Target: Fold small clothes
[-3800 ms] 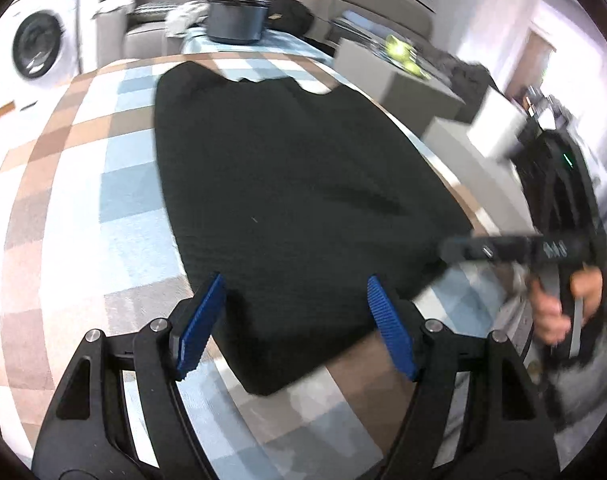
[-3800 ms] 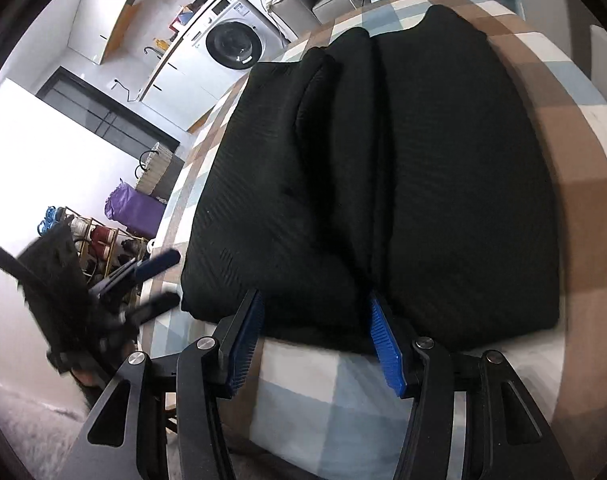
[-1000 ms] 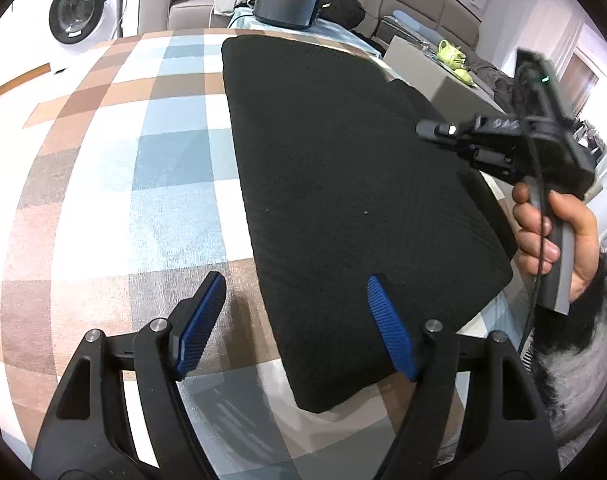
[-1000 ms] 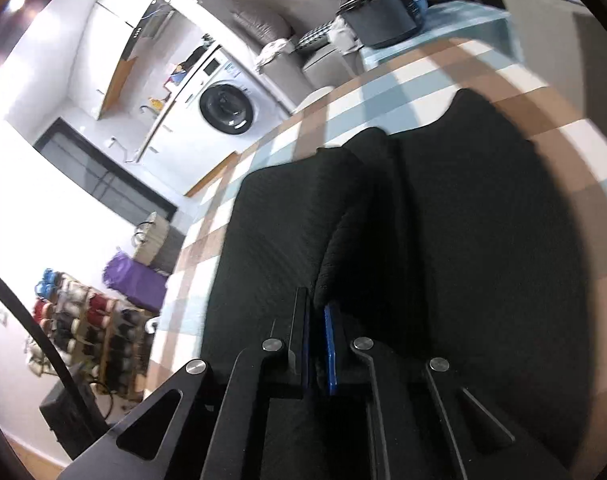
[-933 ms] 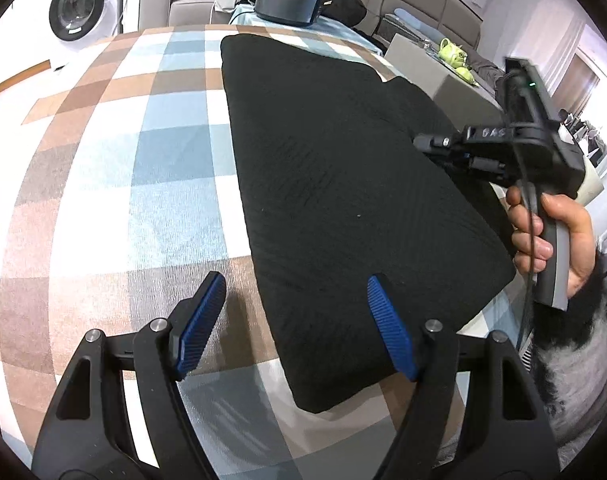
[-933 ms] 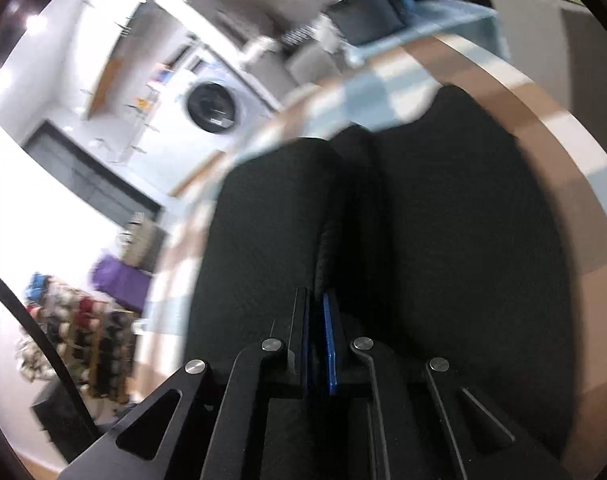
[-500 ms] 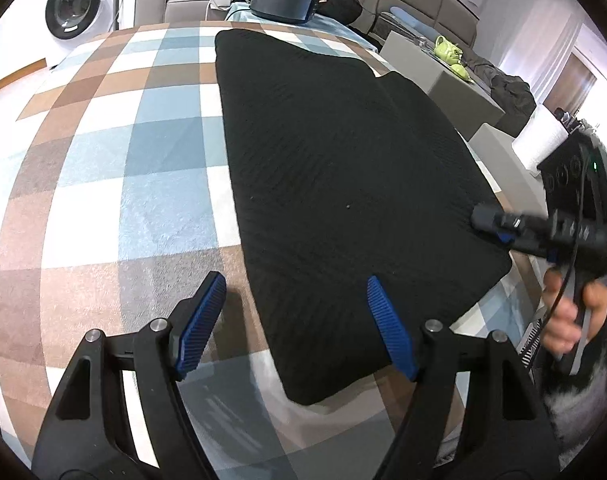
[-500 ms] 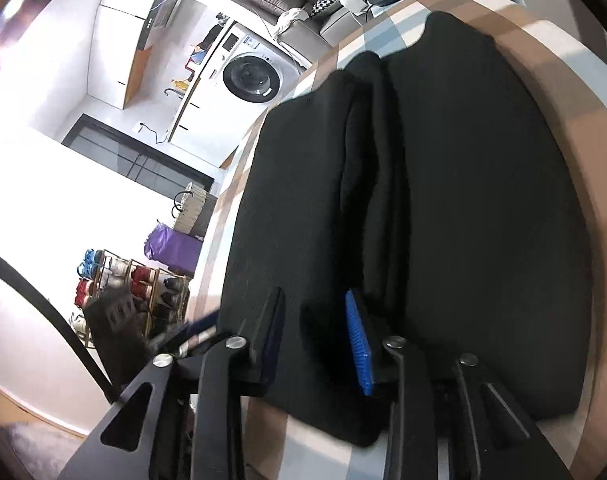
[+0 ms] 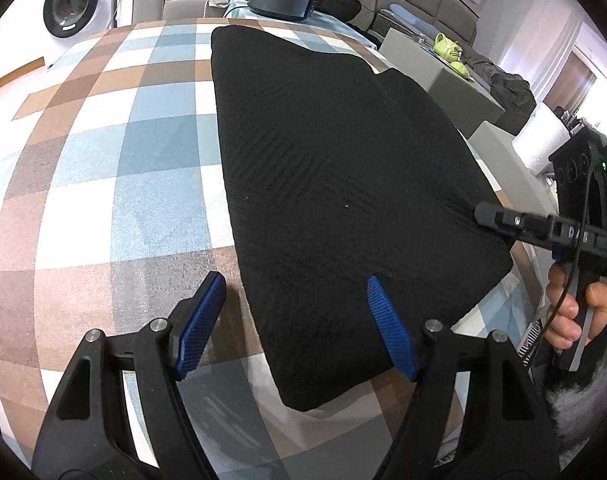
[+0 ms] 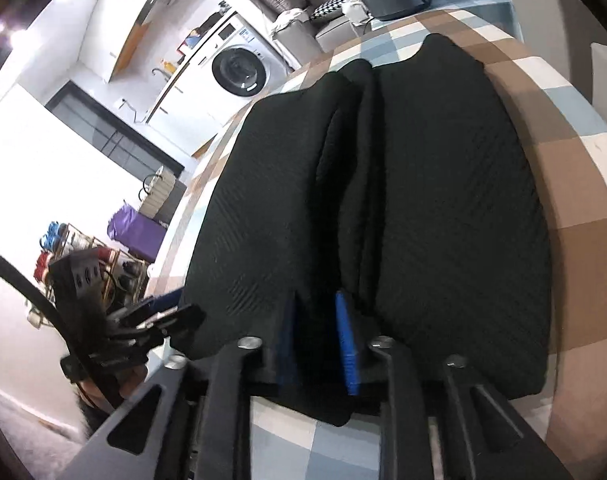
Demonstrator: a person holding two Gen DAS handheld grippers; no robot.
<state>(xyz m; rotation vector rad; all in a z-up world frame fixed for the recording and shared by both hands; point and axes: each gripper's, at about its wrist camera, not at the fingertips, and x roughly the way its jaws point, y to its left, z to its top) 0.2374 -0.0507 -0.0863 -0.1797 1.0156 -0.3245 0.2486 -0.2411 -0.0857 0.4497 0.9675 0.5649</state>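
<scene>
Jaws: left gripper wide, empty — right gripper closing astride black garment fold.

One black garment lies on one checked worktop, with two claws, left claw and right claw, and one washing machine behind.

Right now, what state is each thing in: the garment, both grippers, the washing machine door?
Black garment: folded lengthwise, lying flat on the checked cloth.
Left gripper: open, hovering over the garment's near corner, gripping nothing.
Right gripper: jaws closing around a raised fold at the garment's near edge.
Washing machine: door shut.
</scene>
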